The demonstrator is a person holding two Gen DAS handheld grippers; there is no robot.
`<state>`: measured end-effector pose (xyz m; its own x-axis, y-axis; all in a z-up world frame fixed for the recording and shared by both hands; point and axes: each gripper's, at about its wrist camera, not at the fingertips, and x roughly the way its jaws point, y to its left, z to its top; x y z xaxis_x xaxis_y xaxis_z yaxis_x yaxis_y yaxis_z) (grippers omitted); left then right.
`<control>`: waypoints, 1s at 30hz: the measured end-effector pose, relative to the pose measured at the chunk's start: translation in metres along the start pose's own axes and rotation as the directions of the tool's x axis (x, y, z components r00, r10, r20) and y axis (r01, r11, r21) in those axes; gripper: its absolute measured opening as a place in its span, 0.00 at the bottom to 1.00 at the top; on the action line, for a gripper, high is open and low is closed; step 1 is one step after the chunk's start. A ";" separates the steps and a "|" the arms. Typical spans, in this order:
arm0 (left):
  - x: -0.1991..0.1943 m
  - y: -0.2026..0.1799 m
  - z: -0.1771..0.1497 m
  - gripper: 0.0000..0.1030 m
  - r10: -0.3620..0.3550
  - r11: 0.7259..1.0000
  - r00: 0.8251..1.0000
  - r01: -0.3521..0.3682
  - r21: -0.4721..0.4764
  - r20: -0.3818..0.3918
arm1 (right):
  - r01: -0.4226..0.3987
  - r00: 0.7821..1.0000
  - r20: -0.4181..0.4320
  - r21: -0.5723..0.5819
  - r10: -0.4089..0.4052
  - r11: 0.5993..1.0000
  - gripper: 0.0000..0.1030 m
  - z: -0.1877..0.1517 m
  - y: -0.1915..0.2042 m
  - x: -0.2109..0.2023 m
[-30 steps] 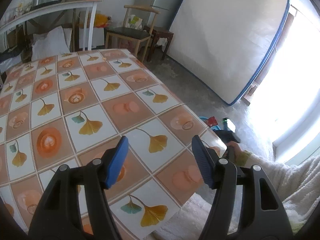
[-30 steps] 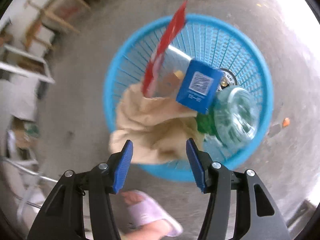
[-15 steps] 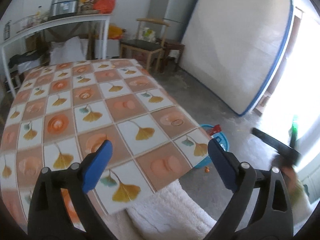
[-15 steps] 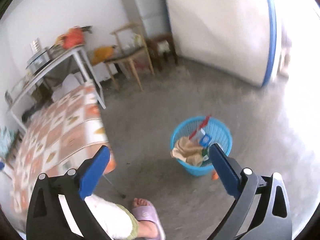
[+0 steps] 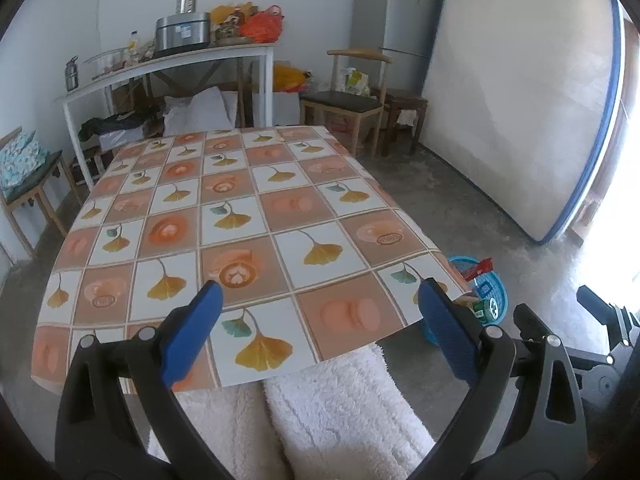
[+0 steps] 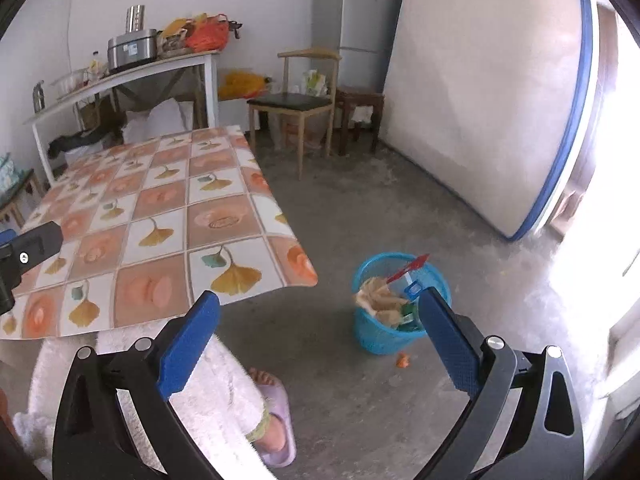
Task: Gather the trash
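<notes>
Far left in your right-wrist view: the tip of your left gripper (image 6: 16,248) pokes in over the table's near corner. In its own view the left gripper (image 5: 320,330) has just been opening and now stands spread wide, nothing between the blue pads (image 5: 192,332).

Table (image 5: 224,216): tablecloth with ginkgo-leaf and orange squares. No trash shows on it in either view; the near strip is partly hidden behind the fingers, so treat that as unconfirmed.

Below the table edge: your white fleecy trousers (image 5: 320,408), and in the right-wrist view a foot in a lilac slipper (image 6: 276,424) on the concrete floor.

Centre-right: your right gripper (image 6: 318,344), also just opened, stands wide apart and empty, pointing down and forward at the floor between table and basket.

Right of the table: blue basket (image 6: 384,336) on the floor, just beside the table's corner. It holds the collected trash: crumpled beige paper (image 6: 376,300), a red wrapper (image 6: 408,268) sticking up above the rim, a small blue carton (image 6: 413,289), something green beneath, too small to name.

Just in front of the basket, on the floor: one small orange scrap (image 6: 402,360), outside the rim.

Far right: mattress (image 5: 520,100) leaning on the wall, bright doorway.

Judgement: the job looks close to done. Left for you, as far as shown: the orange scrap, and a check of the near table strip.
</notes>
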<state>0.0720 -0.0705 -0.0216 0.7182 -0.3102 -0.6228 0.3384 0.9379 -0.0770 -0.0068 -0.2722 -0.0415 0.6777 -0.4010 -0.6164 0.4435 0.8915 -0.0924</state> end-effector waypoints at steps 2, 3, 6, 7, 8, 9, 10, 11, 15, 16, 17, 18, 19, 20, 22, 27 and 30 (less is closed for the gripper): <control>0.001 0.000 -0.001 0.92 0.054 0.999 0.999 -0.054 0.003 -0.008 | 0.007 1.000 0.023 -0.005 -0.007 1.000 0.94 0.001 0.003 -0.003; 0.002 -0.001 -0.001 0.92 0.069 0.998 0.997 -0.069 0.011 -0.018 | 0.008 1.000 0.025 -0.001 -0.008 1.000 0.94 0.001 0.003 -0.004; 0.008 -0.003 -0.001 0.92 0.075 0.997 0.995 -0.074 0.021 -0.059 | -0.005 1.000 0.004 0.019 0.005 1.000 0.94 0.004 0.001 0.001; 0.010 -0.003 -0.002 0.92 0.071 0.997 0.994 -0.070 0.015 -0.079 | -0.012 1.000 -0.005 0.029 0.012 1.000 0.94 0.004 0.000 0.003; 0.012 -0.002 -0.003 0.92 0.063 0.998 0.993 -0.063 0.001 -0.097 | -0.020 1.000 -0.016 0.042 0.021 0.999 0.94 0.004 -0.002 0.005; 0.014 -0.002 -0.004 0.92 0.055 0.998 0.993 -0.056 -0.012 -0.109 | -0.022 0.999 -0.023 0.048 0.024 0.999 0.94 0.004 -0.004 0.006; 0.016 -0.001 -0.006 0.92 0.045 0.998 0.991 -0.048 -0.027 -0.123 | -0.021 0.999 -0.030 0.052 0.023 0.998 0.94 0.004 -0.004 0.008; 0.019 -0.001 -0.008 0.92 0.037 0.998 0.989 -0.043 -0.039 -0.143 | -0.018 0.999 -0.037 0.053 0.020 0.998 0.94 0.004 -0.005 0.009; 0.029 -0.006 -0.012 0.91 0.041 0.999 0.982 -0.046 -0.022 -0.184 | -0.003 0.999 -0.054 0.042 0.006 0.999 0.94 0.003 -0.005 0.014; 0.030 -0.008 -0.012 0.91 0.043 0.999 0.982 -0.047 -0.017 -0.187 | -0.002 0.998 -0.061 0.042 0.005 0.999 0.94 0.002 -0.005 0.015; 0.031 -0.009 -0.012 0.91 0.046 0.999 0.981 -0.049 -0.013 -0.187 | -0.002 0.997 -0.072 0.044 0.005 0.999 0.94 0.002 -0.006 0.018; 0.032 -0.011 -0.012 0.92 0.050 0.999 0.981 -0.052 -0.005 -0.186 | -0.002 0.997 -0.078 0.046 0.006 0.999 0.94 0.002 -0.006 0.019; 0.033 -0.013 -0.011 0.92 0.051 0.999 0.981 -0.052 0.000 -0.185 | -0.002 0.997 -0.083 0.047 0.005 0.999 0.94 0.001 -0.006 0.021; 0.034 -0.015 -0.011 0.92 0.056 0.998 0.981 -0.055 0.010 -0.185 | 0.002 0.996 -0.088 0.046 0.002 0.999 0.94 0.001 -0.007 0.022; 0.037 -0.016 -0.010 0.92 0.061 0.998 0.980 -0.058 0.022 -0.187 | 0.007 0.995 -0.095 0.044 -0.003 0.999 0.94 0.001 -0.007 0.025; 0.043 -0.017 -0.009 0.92 0.069 0.998 0.978 -0.065 0.023 -0.199 | 0.017 0.995 -0.103 0.046 -0.012 0.999 0.94 0.002 -0.007 0.029; 0.044 -0.015 -0.008 0.91 0.073 0.997 0.977 -0.071 0.017 -0.199 | 0.019 0.994 -0.105 0.042 -0.015 0.999 0.94 0.002 -0.007 0.030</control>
<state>0.0940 -0.0974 -0.0540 0.6058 -0.2037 -0.7691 0.2966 0.9548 -0.0192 0.0120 -0.2910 -0.0579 0.6056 -0.3895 -0.6940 0.4808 0.8740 -0.0710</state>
